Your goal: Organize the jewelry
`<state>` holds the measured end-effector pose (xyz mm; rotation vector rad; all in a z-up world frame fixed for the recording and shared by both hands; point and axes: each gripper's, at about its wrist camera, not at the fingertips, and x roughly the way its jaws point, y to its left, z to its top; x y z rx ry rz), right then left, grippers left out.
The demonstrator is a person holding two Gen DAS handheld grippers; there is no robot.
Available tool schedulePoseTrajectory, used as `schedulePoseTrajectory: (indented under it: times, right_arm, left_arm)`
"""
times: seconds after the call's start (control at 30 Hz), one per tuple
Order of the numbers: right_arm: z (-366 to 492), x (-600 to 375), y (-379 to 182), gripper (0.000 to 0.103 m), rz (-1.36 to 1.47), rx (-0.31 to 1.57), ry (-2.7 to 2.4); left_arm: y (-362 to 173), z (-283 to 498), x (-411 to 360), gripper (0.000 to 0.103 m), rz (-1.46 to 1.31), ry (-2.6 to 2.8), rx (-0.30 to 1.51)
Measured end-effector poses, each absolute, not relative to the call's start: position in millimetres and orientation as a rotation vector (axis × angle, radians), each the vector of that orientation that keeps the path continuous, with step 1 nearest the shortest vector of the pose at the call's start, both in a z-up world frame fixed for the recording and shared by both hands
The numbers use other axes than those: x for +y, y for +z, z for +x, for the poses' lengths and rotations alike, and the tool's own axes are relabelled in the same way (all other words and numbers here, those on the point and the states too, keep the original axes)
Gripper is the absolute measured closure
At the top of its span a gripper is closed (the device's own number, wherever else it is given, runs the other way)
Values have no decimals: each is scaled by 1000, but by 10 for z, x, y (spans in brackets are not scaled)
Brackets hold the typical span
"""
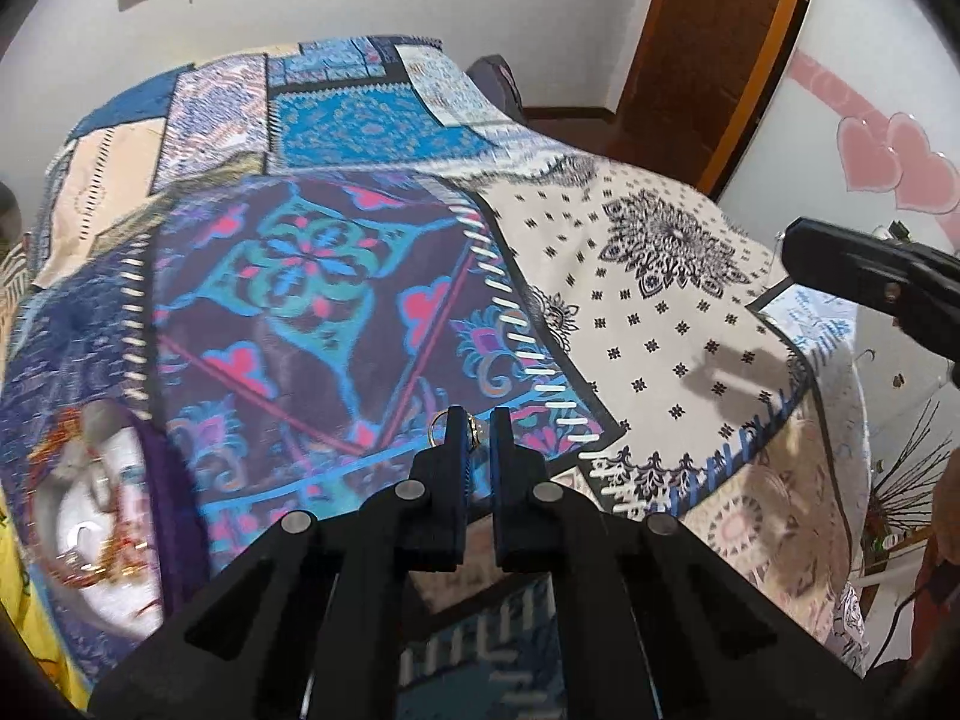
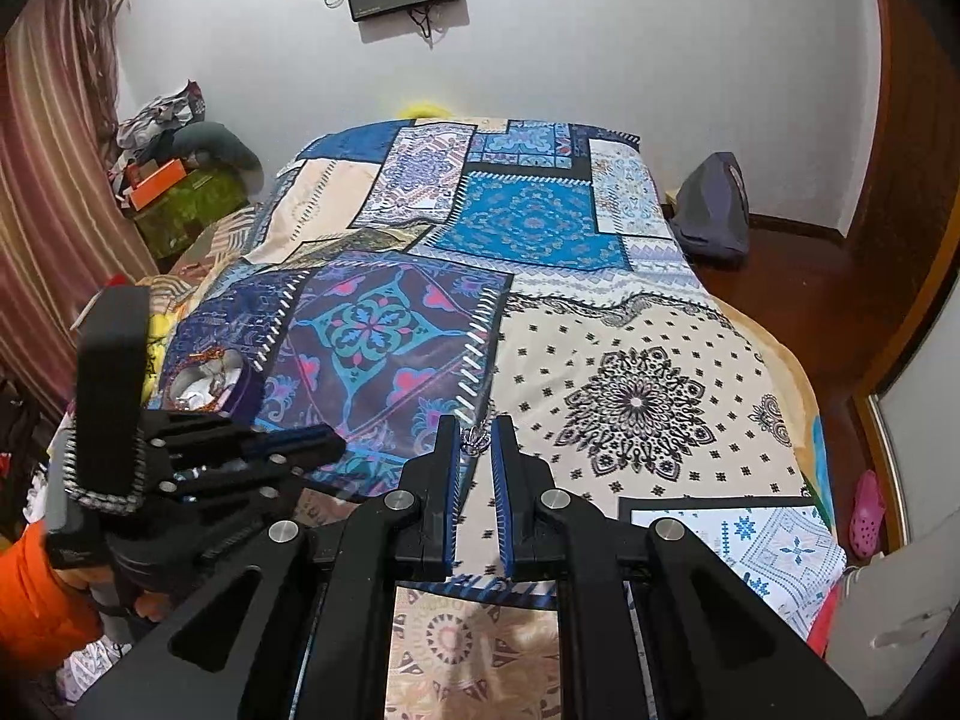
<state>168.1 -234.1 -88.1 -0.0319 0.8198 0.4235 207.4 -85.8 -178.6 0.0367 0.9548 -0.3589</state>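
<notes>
Gold glints between the tips of the left gripper (image 1: 478, 427): a small gold ring (image 1: 474, 427) is pinched there, its jaws closed down on it, with a second thin hoop (image 1: 437, 427) showing just outside the left finger; whether that hoop belongs to the same piece cannot be told. The left gripper hangs above the patchwork bedspread (image 1: 630, 312), over the dark purple patch with its teal and pink flower pattern.

Near the bed's left edge lies a round purple jewelry box (image 1: 108, 516), open, with a pale lining and a blurred tangle of gold and red pieces inside. In the right wrist view the same box (image 2: 207, 387) sits beside the white-stitched border of the purple patch.

The right gripper (image 2: 478, 438) is also closed, its blue-padded tips pressing a small silver ornament (image 2: 475, 439) with a lacy, crown-like outline. It hovers over the seam where the purple patch meets the cream patch printed with black mandalas. The left gripper (image 2: 324, 441) appears in this view at lower left, held by a black-gloved hand (image 2: 150, 546) with an orange sleeve (image 2: 36, 594) behind it.
</notes>
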Motion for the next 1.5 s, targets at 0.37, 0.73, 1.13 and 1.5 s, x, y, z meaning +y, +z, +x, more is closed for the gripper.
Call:
schedulePoseTrajectory:
  times: [0.37,0.73,1.13,1.5]
  right_arm:
    - [1591,-1855,-666,94,-67,772,502]
    - [1597,-1189,-512,94,-87,728,622]
    - [1687,-568,-688,94,-113,793,743]
    - [1786,-281,-1103,94,-144,926,786]
  left_arm:
    - [-1226,1729,-315,98,-15,-289,810]
    - [-880,1486,461,98,-44,-151,704]
    - [-1074,1439,886,98,-79,-108,741]
    - [-1450,1560,929,98,-107,-138,811]
